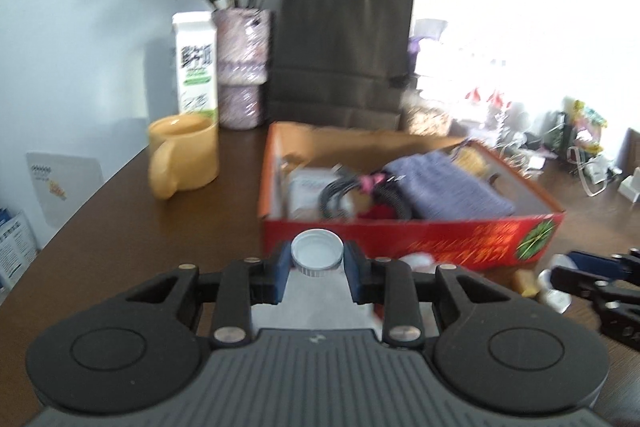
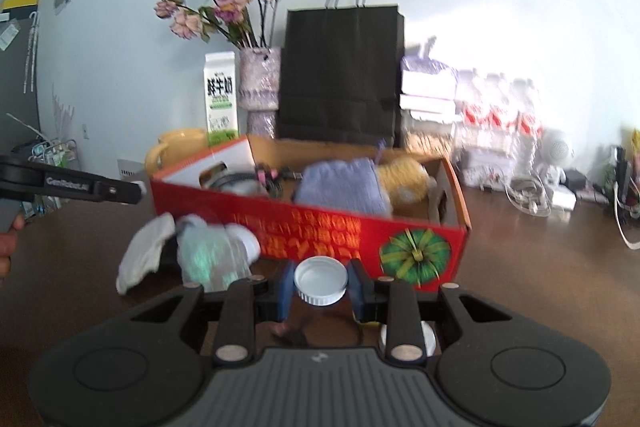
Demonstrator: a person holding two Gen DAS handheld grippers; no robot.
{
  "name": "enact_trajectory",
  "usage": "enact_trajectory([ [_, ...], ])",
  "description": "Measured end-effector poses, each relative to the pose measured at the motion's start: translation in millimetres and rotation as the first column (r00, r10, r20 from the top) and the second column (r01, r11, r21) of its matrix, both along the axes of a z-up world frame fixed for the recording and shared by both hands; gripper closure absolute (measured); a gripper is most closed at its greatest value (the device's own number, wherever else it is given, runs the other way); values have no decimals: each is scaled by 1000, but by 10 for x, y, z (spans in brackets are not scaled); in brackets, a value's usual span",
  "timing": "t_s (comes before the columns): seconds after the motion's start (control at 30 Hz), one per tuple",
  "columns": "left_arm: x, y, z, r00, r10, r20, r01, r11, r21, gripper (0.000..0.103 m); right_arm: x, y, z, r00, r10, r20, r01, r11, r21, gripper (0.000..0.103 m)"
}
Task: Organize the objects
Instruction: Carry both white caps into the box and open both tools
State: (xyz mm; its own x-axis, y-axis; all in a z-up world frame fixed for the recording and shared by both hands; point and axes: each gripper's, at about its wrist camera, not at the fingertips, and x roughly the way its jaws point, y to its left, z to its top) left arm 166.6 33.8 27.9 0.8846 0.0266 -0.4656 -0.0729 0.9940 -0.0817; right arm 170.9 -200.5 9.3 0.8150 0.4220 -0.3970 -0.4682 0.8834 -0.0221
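Caps fill both grippers: left gripper clamps a white cap, right gripper clamps another cap; the red box lies just ahead, probably nearer the right.

Two white lids are in play, one at the near middle of the left wrist view and one at the near middle of the right wrist view. One red box sits mid-table. Far left stand one yellow mug, one milk carton and one vase of dried roses. One dark paper bag stands behind the box. Inside the box lies one purple knitted pouch. One crumpled white cloth lies near left of the box
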Motion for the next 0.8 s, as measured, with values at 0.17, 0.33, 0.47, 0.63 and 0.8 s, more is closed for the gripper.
enact_trajectory([
  [0.17, 146, -205, 130, 999, -39, 38, 39, 999, -1, 74, 198, 118, 147, 999, -4, 34, 3, 1000, 10, 76],
  [0.33, 383, -334, 226, 997, -58, 58, 58, 998, 0, 74, 465, 218, 289, 998, -26, 62, 25, 999, 21, 76],
  [0.47, 575, -397, 253, 996, -58, 65, 59, 998, -8, 74, 707, 272, 348, 997, -50, 65, 48, 998, 35, 76],
  [0.63, 816, -441, 216, 997, -51, 56, 52, 998, -18, 74, 998, 288, 349, 994, -92, 57, 90, 995, 48, 76],
  [0.8, 1059, -451, 152, 999, -34, 40, 35, 999, -32, 74, 1266, 235, 275, 991, -127, 28, 126, 990, 62, 76],
])
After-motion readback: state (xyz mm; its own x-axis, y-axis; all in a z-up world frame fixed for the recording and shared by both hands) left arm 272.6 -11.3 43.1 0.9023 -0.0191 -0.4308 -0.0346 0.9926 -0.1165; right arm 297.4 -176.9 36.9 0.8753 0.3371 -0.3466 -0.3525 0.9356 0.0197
